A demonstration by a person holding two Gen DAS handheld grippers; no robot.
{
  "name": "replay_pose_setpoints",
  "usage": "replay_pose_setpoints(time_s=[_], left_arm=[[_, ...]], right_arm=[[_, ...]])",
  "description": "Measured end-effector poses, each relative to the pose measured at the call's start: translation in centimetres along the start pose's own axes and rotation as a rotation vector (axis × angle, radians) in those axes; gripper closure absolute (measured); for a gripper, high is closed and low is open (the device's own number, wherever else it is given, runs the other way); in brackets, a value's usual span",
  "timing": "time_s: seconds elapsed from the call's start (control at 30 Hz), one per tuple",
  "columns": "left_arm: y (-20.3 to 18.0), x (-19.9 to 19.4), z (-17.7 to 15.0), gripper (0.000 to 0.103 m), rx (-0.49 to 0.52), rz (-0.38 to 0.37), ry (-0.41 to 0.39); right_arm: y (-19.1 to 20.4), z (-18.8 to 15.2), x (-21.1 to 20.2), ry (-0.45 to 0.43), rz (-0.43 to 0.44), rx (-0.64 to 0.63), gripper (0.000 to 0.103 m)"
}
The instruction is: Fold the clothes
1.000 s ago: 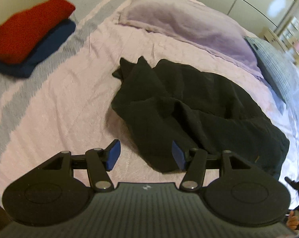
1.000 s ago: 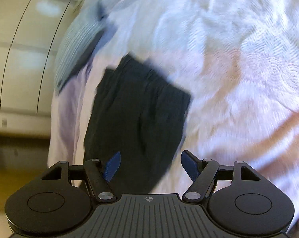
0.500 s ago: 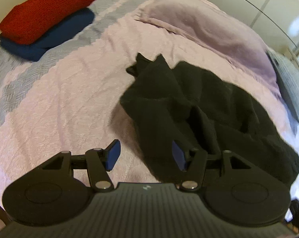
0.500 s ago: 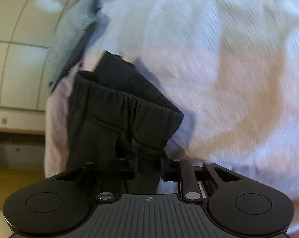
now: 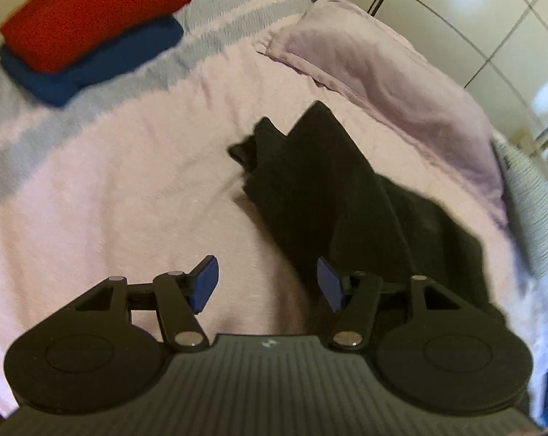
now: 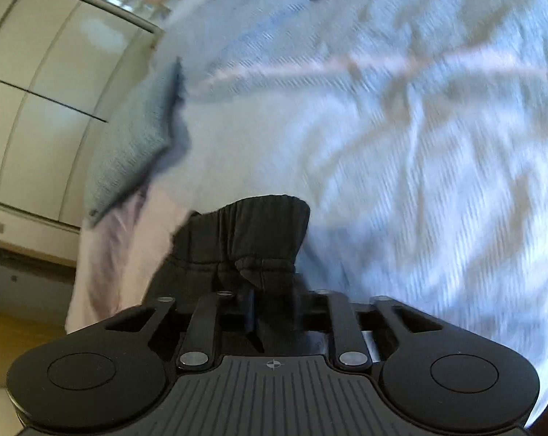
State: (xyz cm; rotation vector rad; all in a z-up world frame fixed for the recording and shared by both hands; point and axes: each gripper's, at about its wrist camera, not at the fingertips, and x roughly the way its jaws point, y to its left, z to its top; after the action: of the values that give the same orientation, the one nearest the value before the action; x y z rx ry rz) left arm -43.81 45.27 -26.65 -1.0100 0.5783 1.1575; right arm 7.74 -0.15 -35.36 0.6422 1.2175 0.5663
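The left gripper [image 5: 266, 283], jaws opening and empty, hovers over the crumpled black cloth garment [image 5: 350, 200]; only the right wrist view shows the right gripper [image 6: 272, 307] clamping its gathered waistband, jaws easing open.

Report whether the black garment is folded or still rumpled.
Still rumpled. The black garment lies bunched in uneven creases on the bed, and the right gripper, jaws opening slightly, pinches its gathered edge.
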Motion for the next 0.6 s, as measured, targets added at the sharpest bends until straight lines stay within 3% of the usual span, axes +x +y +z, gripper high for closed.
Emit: replay_pose_setpoints(time_s=[0.13,0.3,0.43,0.57,0.6], left_arm=[[-0.5,0.8,1.2,0.04,-0.063,-0.038,-0.005],[-3.6,2.2,3.7,0.04,-0.033,-0.052,-0.007],[-6.8,3.3,5.8,0.03,0.026,-0.049,0.0],[-8.2,7.0,5.5,0.031,0.086,0.037,0.081],[-8.5,7.9,5.4,0.036,0.102,0.06,0.102]], right_arm=[[-2.2,-0.8,0.1,-0.005,0.013,0.107,0.057],[-3.4,0.8,0.0,0.006,0.026,0.153,0.054],[-2.2,1.5,-0.4,-0.007,0.036,0.149,0.052],[-1.6,2.6,1.1,-0.007,0.052,0.159,0.044],[-1.7,2.6,1.4,0.0,0.058,0.161,0.042]])
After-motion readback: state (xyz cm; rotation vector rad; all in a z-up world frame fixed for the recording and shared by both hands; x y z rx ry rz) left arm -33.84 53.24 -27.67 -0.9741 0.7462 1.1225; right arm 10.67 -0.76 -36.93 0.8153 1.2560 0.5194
